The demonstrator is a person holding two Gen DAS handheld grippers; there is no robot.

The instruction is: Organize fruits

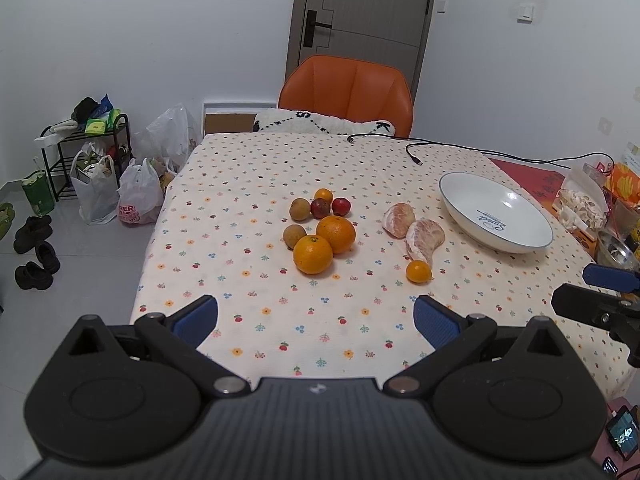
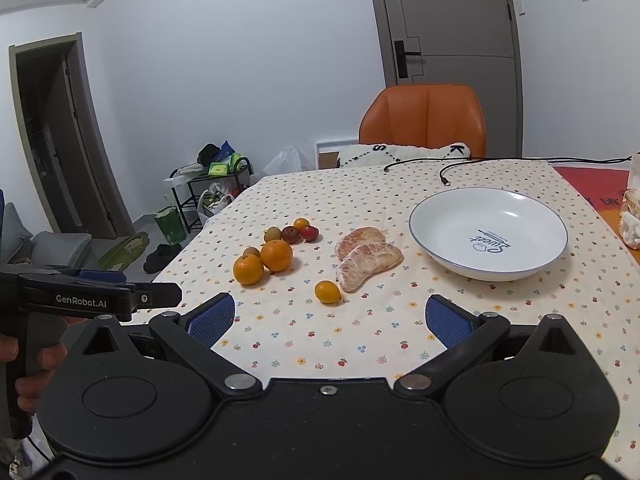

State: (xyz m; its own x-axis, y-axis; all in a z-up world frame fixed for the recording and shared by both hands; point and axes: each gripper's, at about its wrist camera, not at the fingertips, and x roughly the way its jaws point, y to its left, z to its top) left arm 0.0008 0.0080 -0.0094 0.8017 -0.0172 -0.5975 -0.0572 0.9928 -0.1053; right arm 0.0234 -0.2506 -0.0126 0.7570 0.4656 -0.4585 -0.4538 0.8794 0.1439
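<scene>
Two oranges (image 1: 325, 243) (image 2: 262, 262) lie mid-table in a cluster with small brown and red fruits (image 1: 320, 207) (image 2: 291, 233). Two peeled pomelo pieces (image 1: 414, 228) (image 2: 367, 258) lie to their right, and a small kumquat (image 1: 418, 271) (image 2: 327, 291) sits in front of them. An empty white bowl (image 1: 496, 212) (image 2: 488, 234) stands at the right. My left gripper (image 1: 316, 322) hovers open near the table's front edge, well short of the oranges. My right gripper (image 2: 330, 322) is open too, just short of the kumquat, holding nothing.
A flowered cloth (image 1: 248, 184) covers the table. An orange chair (image 1: 346, 90) stands at the far side. Black cables (image 1: 440, 148) lie at the back. Clutter (image 1: 592, 208) crowds the right edge. Bags (image 1: 120, 192) and shoes (image 1: 36, 252) sit on the floor at left.
</scene>
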